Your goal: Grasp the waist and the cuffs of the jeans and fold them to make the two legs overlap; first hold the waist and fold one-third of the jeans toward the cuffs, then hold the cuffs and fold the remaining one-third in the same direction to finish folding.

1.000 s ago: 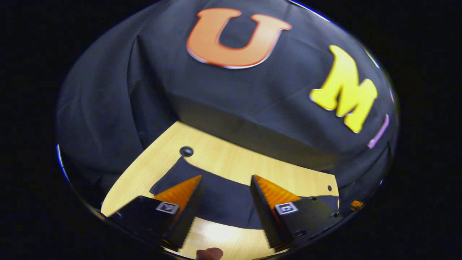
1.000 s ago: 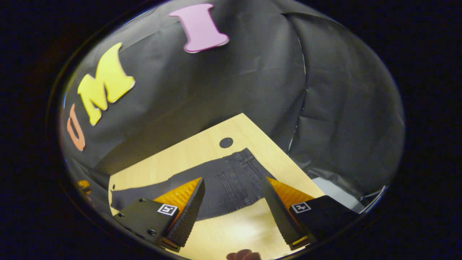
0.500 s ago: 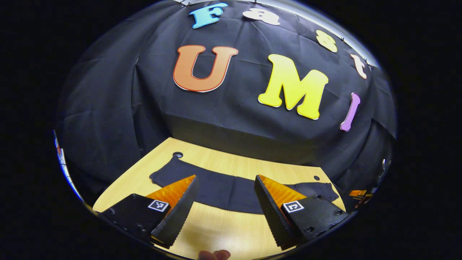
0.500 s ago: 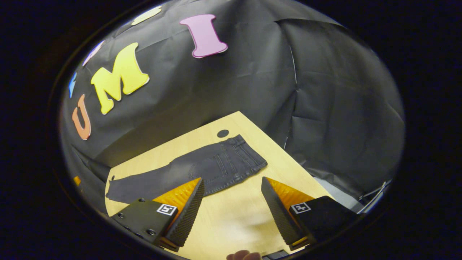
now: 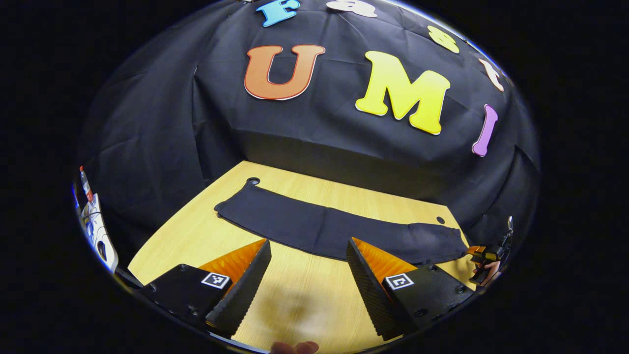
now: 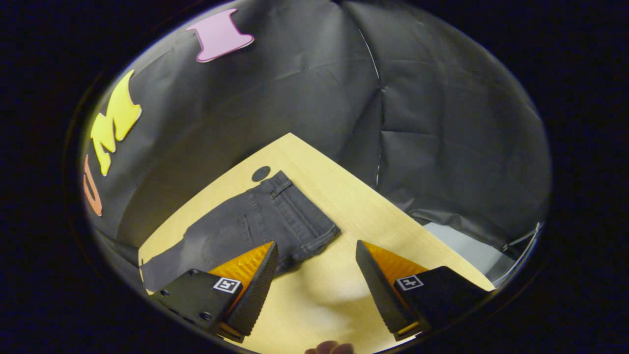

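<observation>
Dark jeans lie flat on the light wooden table as one long strip, running from a hole near the far left corner to the right edge. My left gripper hovers open in front of the strip's middle, holding nothing. The waist end has a belt loop showing and lies near the table's far corner, with the legs trailing off left. My right gripper is open and empty. Its left finger covers the near edge of the jeans; the waist corner lies just beyond it. The other gripper and a hand show small at the far right.
The table has round holes near its back corners. Black cloth walls close in behind and at both sides. A white object with cables sits off the table's left. A pale floor patch lies beyond the right edge.
Both grippers have drawn back from the jeans, staying open. The strip now lies farther ahead of the left fingers. The right view has swung, so the waist sits left of centre.
</observation>
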Demonstrator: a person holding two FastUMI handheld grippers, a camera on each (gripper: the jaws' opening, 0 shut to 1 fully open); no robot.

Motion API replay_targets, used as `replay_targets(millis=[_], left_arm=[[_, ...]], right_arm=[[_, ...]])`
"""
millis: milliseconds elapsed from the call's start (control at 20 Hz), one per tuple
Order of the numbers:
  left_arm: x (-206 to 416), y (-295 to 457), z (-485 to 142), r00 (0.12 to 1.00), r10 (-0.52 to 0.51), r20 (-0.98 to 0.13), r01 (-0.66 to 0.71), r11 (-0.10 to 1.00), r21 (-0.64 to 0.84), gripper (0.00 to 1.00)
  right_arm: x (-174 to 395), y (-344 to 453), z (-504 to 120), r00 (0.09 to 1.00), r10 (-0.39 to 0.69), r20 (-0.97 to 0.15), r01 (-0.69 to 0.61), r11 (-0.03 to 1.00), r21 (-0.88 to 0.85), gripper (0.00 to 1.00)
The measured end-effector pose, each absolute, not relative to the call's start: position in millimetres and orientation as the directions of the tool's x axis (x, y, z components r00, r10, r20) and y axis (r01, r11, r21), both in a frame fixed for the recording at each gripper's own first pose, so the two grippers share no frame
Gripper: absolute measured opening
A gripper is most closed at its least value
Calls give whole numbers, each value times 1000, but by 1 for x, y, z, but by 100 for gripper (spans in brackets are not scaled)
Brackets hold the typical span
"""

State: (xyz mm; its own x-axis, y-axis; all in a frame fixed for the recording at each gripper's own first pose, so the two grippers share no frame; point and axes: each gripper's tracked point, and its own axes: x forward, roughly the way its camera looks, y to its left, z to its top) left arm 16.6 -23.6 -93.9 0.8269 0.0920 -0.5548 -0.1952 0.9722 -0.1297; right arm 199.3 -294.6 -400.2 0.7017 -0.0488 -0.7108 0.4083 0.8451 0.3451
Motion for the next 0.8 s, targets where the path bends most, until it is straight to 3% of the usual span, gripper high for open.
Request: replay_targets(millis=[300, 500, 600, 650, 700, 800], left_arm=[[14, -26, -99, 803, 91, -589, -209, 969, -134, 99], [14, -26, -102, 790, 93, -606, -217, 967, -135, 99], [14, -25, -107, 782, 102, -615, -238, 961, -143, 99], [13, -23, -109, 778, 107, -619, -250, 957, -148, 99], [12, -21, -111, 775, 114, -622, -261, 954, -150, 99], [12, -15, -113, 771, 124, -625, -276, 949, -153, 99]], right_arm=[[227, -294, -416, 726, -50, -686, 382, 858, 343, 98], [243, -288, -407, 755, -5, -655, 379, 819, 431, 98], [236, -289, -410, 744, 3, -668, 377, 824, 423, 92], [239, -289, -410, 744, -3, -668, 367, 837, 405, 99], [236, -290, -411, 737, -10, -676, 349, 862, 367, 92], [239, -289, -411, 727, -16, -687, 302, 905, 299, 96]])
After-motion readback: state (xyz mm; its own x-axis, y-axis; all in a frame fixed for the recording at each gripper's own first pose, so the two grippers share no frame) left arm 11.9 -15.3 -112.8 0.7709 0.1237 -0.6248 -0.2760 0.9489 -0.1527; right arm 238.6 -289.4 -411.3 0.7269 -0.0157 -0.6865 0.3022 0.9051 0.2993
